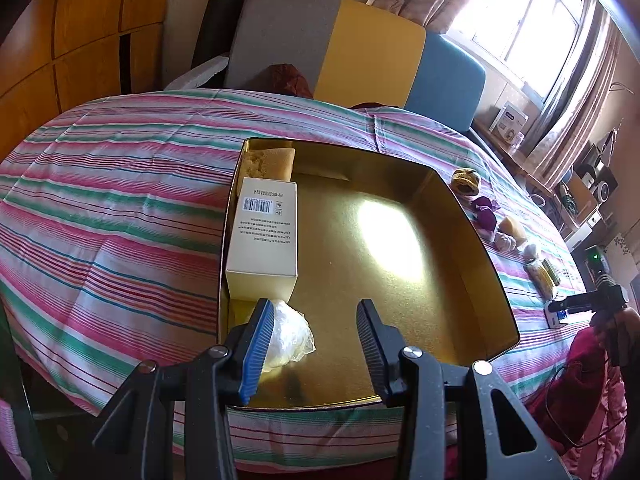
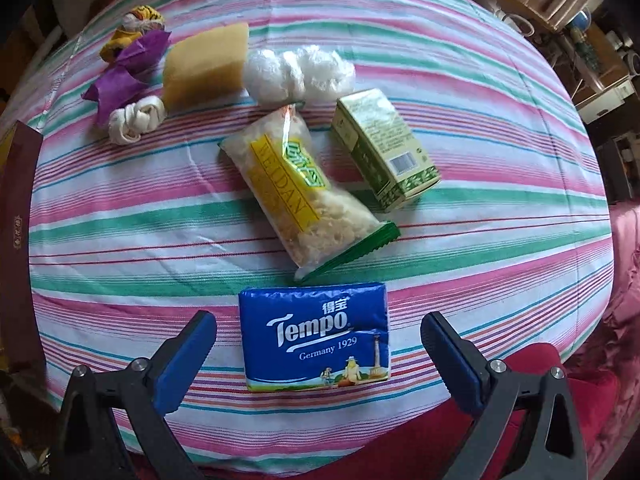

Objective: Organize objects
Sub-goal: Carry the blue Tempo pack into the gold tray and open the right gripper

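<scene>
— Striped cloth in pink, green and white covers the whole tabletop [image 2: 500, 240], and window light glares off the gold tray [image 1: 472, 240] sitting on it. What's inside?

— A pale cream carton [image 1: 262, 236] with a barcode lies flat against the tray's left wall, a porous yellow sponge [image 1: 268, 162] is in the far corner, and a crinkled clear plastic wad [image 1: 290, 334] rests just beside one pad of the left gripper [image 1: 316, 340]. Its fingers are parted with nothing between them.

— And the other side?

— The right gripper [image 2: 320, 364] points down with its fingers spread wide, released. A glossy blue Tempo tissue pack [image 2: 316, 336], soft and rectangular, lies flat between them, untouched by either pad. Beyond it: a clear snack packet [image 2: 300, 196] with yellow lettering, a green printed box [image 2: 384, 148], a white plastic bundle [image 2: 298, 74], another sponge block [image 2: 204, 66], purple crumpled paper [image 2: 128, 72] and a knotted white cloth [image 2: 136, 120].
</scene>
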`<state>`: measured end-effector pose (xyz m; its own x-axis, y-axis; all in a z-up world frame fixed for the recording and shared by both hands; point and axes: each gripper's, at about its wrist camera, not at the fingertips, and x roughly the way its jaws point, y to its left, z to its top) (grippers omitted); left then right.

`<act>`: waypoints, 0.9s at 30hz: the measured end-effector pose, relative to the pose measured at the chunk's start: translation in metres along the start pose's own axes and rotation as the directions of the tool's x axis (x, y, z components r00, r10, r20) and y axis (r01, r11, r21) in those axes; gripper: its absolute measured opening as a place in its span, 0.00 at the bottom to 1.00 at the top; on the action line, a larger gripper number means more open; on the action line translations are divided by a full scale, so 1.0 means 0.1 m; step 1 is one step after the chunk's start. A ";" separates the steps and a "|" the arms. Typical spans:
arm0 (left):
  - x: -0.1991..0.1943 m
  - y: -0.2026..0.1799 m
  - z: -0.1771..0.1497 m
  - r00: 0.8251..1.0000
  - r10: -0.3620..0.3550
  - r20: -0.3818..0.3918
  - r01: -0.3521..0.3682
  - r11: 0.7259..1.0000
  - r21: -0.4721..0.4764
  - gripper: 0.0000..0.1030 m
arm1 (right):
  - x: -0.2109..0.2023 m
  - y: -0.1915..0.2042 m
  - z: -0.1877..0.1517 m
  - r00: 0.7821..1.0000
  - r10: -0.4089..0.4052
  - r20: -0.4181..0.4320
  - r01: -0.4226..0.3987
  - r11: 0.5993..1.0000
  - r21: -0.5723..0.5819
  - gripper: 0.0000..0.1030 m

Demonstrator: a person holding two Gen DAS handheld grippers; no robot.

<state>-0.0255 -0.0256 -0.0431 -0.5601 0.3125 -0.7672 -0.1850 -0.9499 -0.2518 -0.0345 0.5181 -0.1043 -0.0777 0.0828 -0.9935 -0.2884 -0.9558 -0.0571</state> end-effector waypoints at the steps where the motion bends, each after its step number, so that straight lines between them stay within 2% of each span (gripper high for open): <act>1: -0.01 0.01 0.00 1.000 0.003 0.002 -0.003 1.000 -0.003 0.42 | 0.03 0.03 0.01 1.000 0.002 -0.008 -0.002 1.000 -0.015 0.84; 2: -0.01 0.02 0.01 1.000 0.004 0.004 -0.004 1.000 -0.005 0.42 | 0.06 0.07 0.01 1.000 -0.021 -0.007 0.021 0.999 -0.025 0.71; 5: -0.05 0.07 0.02 1.000 0.017 0.010 -0.017 1.000 -0.010 0.42 | -0.04 0.21 -0.04 0.997 -0.070 0.034 0.072 0.995 -0.069 0.70; 8: -0.07 0.14 0.04 0.999 0.044 0.016 -0.044 0.999 -0.019 0.42 | -0.37 0.43 -0.17 0.992 -0.031 0.120 0.046 0.991 -0.123 0.70; 9: -0.07 0.18 0.04 0.998 0.052 0.019 -0.052 0.998 -0.029 0.42 | -0.53 0.53 -0.22 0.987 0.020 0.162 0.004 0.989 -0.150 0.70; 11: -0.08 0.26 0.05 0.997 0.072 0.022 -0.071 0.996 -0.058 0.42 | -0.82 0.80 -0.30 0.961 0.147 0.235 -0.093 0.970 -0.225 0.71; 13: -0.10 0.34 0.04 0.995 0.096 0.020 -0.094 0.992 -0.083 0.42 | -1.03 1.26 -0.37 0.936 0.211 0.281 -0.116 0.941 -0.318 0.71; 17: -0.16 0.49 0.03 0.992 0.121 0.025 -0.117 0.986 -0.121 0.42 | -1.21 2.13 -0.54 0.881 0.368 0.297 -0.185 0.846 -0.499 0.71; 19: -0.19 0.53 0.01 0.991 0.128 0.029 -0.123 0.984 -0.129 0.42 | -1.21 2.57 -0.62 0.862 0.421 0.283 -0.199 0.793 -0.576 0.71; 20: -0.21 0.55 0.01 0.991 0.130 0.031 -0.125 0.983 -0.131 0.42 | -1.20 2.79 -0.65 0.859 0.434 0.271 -0.200 0.773 -0.602 0.71; 23: -0.22 0.59 0.00 0.990 0.135 0.039 -0.128 0.982 -0.140 0.42 | -1.02 3.35 -0.70 0.872 0.443 0.209 -0.207 0.721 -0.662 0.71; 27: -0.23 0.63 0.00 0.989 0.139 0.045 -0.131 0.980 -0.152 0.43 | -0.67 3.94 -0.74 0.904 0.407 0.132 -0.216 0.700 -0.681 0.72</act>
<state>-0.0249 -0.0929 -0.0416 -0.6159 0.1769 -0.7677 0.0149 -0.9717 -0.2359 -0.0726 0.1153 -0.0673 -0.3133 -0.2774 -0.9082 0.4650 -0.8787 0.1080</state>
